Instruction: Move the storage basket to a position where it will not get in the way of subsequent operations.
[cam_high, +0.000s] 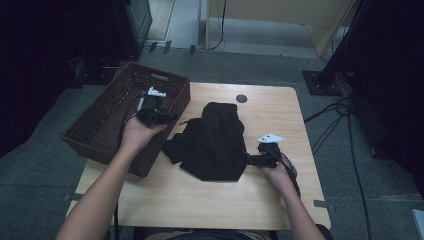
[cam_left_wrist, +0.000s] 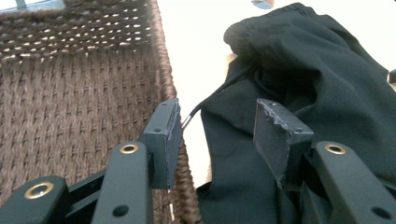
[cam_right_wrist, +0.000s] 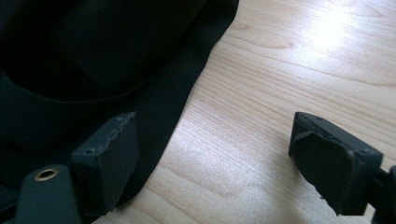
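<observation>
Forearms come in from the bottom of the high view, one gripper per hand. Left gripper (cam_high: 167, 117) sits at the near right corner of the brown wicker basket (cam_high: 95, 125), pointing toward the black garment (cam_high: 215, 140), which lies crumpled mid-table on the light wood table (cam_high: 200, 200). Right gripper (cam_high: 248, 160) is at the garment's right edge, down at tabletop level. Basket overhangs the table's left side; a small dark round cap (cam_high: 242, 98) sits in the tabletop behind the garment. Cables and dark stands on the grey floor around.

Left gripper view: jaws partly open, nothing between the pads. Basket rim (cam_left_wrist: 168, 74) runs up right beside the left jaw, woven floor to its left. Garment (cam_left_wrist: 317, 79) lies ahead and under the right jaw, with a thin cord (cam_left_wrist: 198, 109) trailing off its edge over bare table. This view shows the rim standing close to the jaws; the high view is too coarse to tell the gap.

Right gripper view: jaws wide apart, holding nothing. Garment hem (cam_right_wrist: 177, 107) passes over the left pad's side; right pad sits over bare wood (cam_right_wrist: 280, 70). Cloth edge is between the pads but not pinched.
</observation>
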